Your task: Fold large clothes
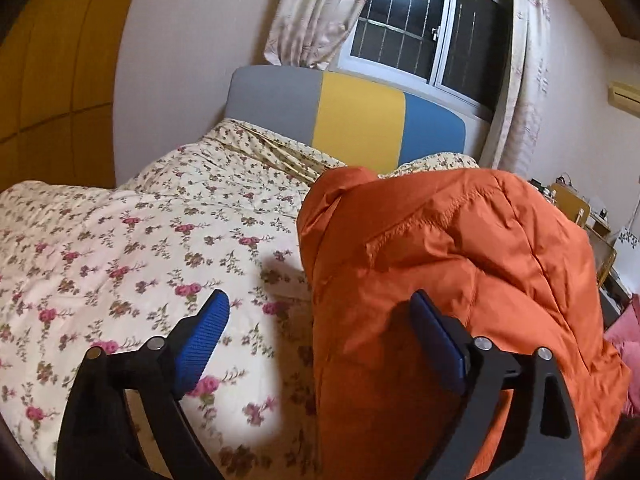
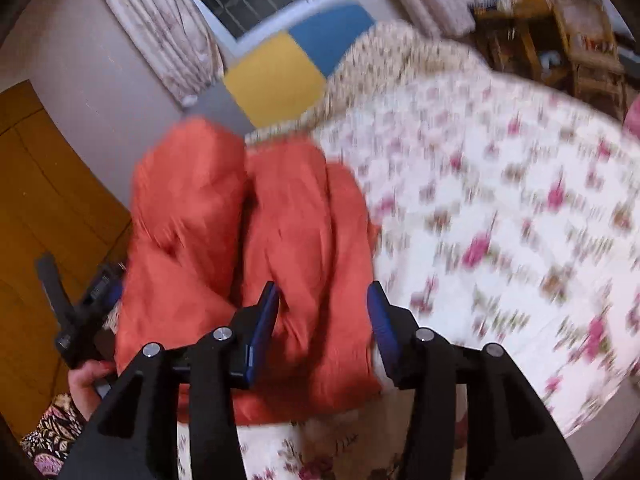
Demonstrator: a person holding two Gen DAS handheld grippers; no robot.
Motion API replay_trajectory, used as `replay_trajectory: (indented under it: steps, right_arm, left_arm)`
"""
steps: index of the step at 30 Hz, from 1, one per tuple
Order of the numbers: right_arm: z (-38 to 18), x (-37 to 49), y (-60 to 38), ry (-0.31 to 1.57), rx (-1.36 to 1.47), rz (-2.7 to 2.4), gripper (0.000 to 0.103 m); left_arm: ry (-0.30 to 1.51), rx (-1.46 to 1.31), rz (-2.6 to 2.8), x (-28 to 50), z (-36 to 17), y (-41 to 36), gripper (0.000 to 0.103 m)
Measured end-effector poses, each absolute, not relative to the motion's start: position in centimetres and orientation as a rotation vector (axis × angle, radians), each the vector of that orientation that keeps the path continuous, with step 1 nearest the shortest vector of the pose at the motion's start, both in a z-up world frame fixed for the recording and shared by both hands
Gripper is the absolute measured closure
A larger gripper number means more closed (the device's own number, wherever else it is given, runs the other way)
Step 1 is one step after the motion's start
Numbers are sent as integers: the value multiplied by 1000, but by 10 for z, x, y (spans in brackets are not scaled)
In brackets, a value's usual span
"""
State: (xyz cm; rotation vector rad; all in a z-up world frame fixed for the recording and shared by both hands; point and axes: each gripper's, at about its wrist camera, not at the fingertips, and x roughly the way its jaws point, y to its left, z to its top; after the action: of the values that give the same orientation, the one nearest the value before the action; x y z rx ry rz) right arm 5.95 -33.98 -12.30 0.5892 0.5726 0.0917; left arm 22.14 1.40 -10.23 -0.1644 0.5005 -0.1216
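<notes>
- I see the orange padded jacket [image 1: 460,264] bunched in a puffy heap on the floral bedspread [image 1: 132,248], on the near part of the bed, with the grey, yellow and blue headboard [image 1: 352,120] beyond it
- My left gripper [image 1: 320,320] stands with its jaws spread wide; its left blue pad [image 1: 204,340] is over the bedspread beside the jacket, the other pad [image 1: 436,340] is in front of the jacket's near side, and neither pad presses on the fabric
- My right gripper [image 2: 324,320] has its jaws parted, with a fold of the jacket [image 2: 248,224] showing in the gap; the right wrist view is blurred, and I see no pad clamping the cloth
- In the right wrist view the left gripper [image 2: 80,312] sits just beside the jacket's left edge, carried by a hand [image 2: 86,380] with a patterned sleeve [image 2: 56,440]
- Past the headboard I see a dark window [image 1: 420,32] flanked by pale curtains [image 1: 316,12]; wooden furniture [image 2: 560,36] stands beyond the jacket on the far side of the bed
</notes>
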Motion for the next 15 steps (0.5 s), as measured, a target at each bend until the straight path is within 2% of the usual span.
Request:
replay_trajectory:
  steps: [4,8,11,15]
  right_arm:
    - [-64,78,-322,451,482,159,57]
    - [-25,126,-282,457,289,238,56]
    - [-26,171,-260,486,153,240,58]
    - [-60,218,-257,566,51,174,61]
  left_arm:
    - [509,-179,-150,235,-100,12,12]
    - [525,-188,-190,240,-100,-1,12]
    - [534,-152,-222,243,-95,-18,12]
    - [556,-78,-223,247,-92,-39,12]
